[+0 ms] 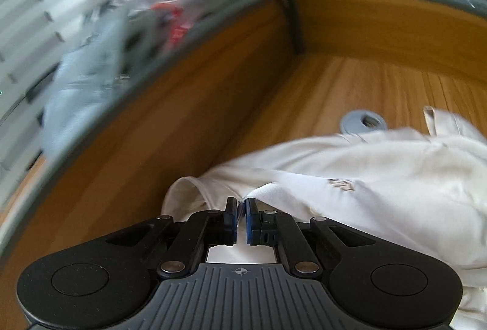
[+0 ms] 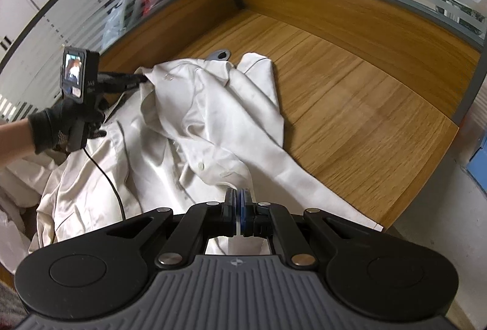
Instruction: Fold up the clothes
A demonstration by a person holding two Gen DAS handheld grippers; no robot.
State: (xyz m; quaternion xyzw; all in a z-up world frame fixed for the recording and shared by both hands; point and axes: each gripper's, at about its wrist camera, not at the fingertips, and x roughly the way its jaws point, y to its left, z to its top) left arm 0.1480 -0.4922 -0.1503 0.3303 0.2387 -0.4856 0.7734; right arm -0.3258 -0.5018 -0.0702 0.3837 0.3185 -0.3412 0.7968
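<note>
Left wrist view: left gripper (image 1: 240, 216) clenched on a raised fold of the white shirt (image 1: 380, 178), cloth pinched between the blue pads (image 1: 250, 219). Rest of the shirt spreads ahead and to the right of the gripper over the wooden counter (image 1: 350, 80). A sleeve opening (image 1: 185, 193) sits just left of the tips. A small embroidered mark (image 1: 342, 184) shows on the cloth to the right. A grey round grommet (image 1: 363, 120) lies further ahead, its near edge under the shirt. Wooden partition (image 1: 182, 105) with frosted striped glass (image 1: 33, 26) rises to the left; view is blurred. Right wrist view: right gripper (image 2: 238, 208) clenched on the shirt edge right at its tips, pads nearly together with cloth between. Shirt (image 2: 213, 117) lies crumpled ahead and to the left, collar (image 2: 219, 71) at the far end, buttons (image 2: 201, 166) visible near the gripper. Bare counter (image 2: 365, 92) to the right. Far left, a hand in a black glove (image 2: 57, 123) holds the other gripper (image 2: 141, 77), its tips at the shirt's far left edge; a black cable (image 2: 106, 178) trails from it over the cloth.
</note>
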